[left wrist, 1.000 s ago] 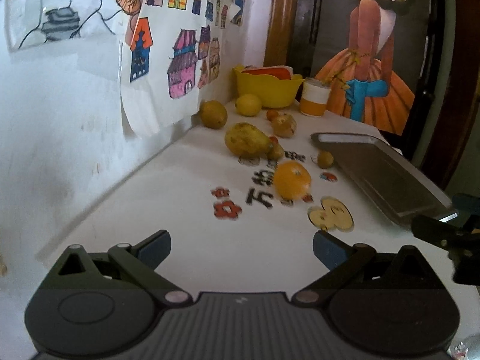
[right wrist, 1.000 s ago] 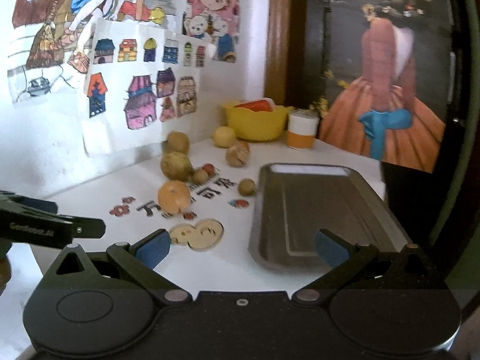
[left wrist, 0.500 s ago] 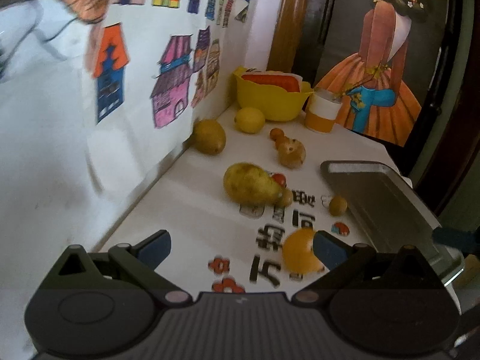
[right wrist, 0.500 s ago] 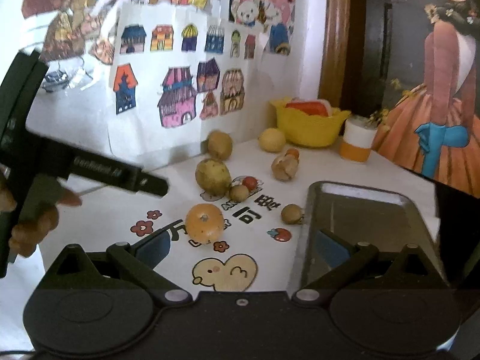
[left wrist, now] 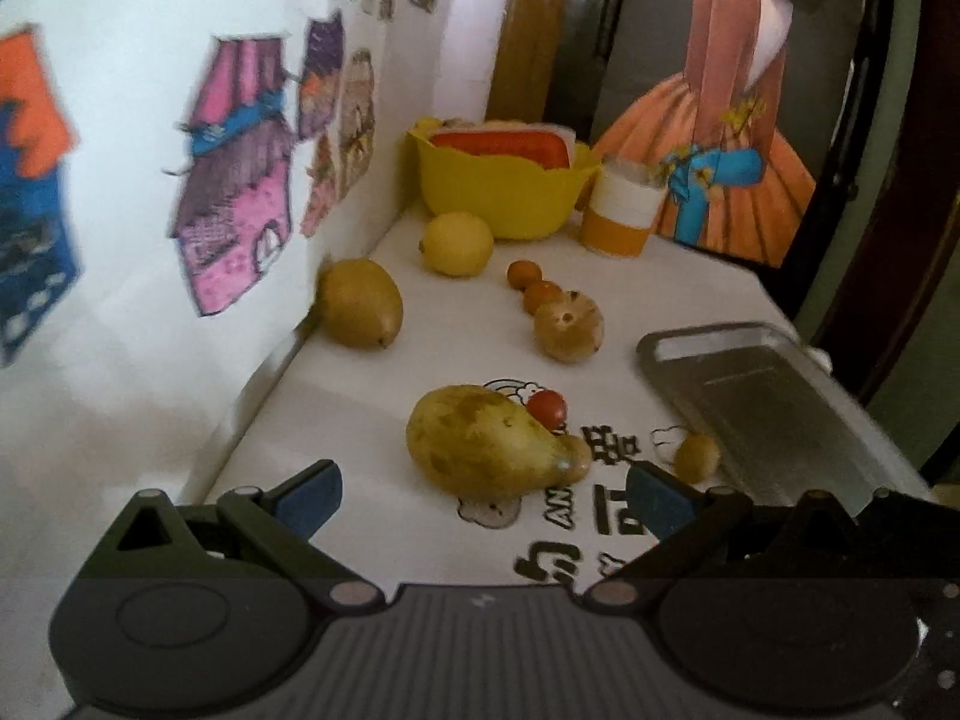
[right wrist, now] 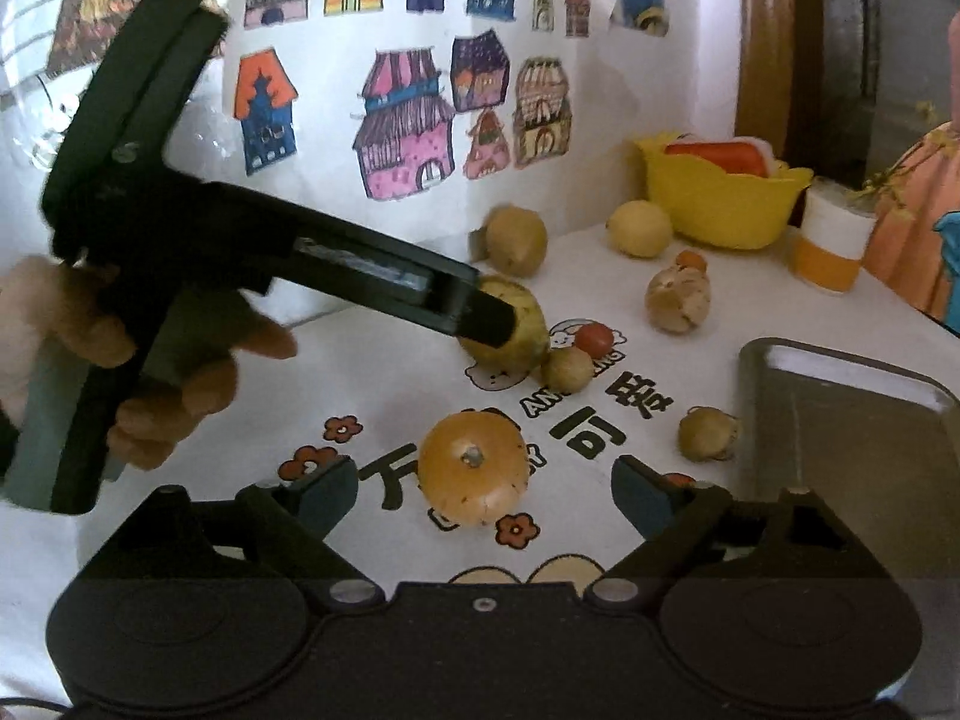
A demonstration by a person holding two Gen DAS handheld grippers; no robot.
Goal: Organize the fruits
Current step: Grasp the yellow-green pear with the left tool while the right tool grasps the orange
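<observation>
Left gripper (left wrist: 480,495): jaws wide apart, holding nothing, just in front of the pear (left wrist: 486,447).
Right gripper (right wrist: 483,501): jaws wide, empty, with the orange (right wrist: 471,471) between the fingertips but not touching.
Pear: lies on the white table (left wrist: 372,516), a small red tomato (left wrist: 547,407) beside it.
Tray (right wrist: 852,438): grey, at the right, with no fruit visible on it.
Other fruit: a lemon (left wrist: 457,243) near the yellow bowl (left wrist: 501,189).
</observation>
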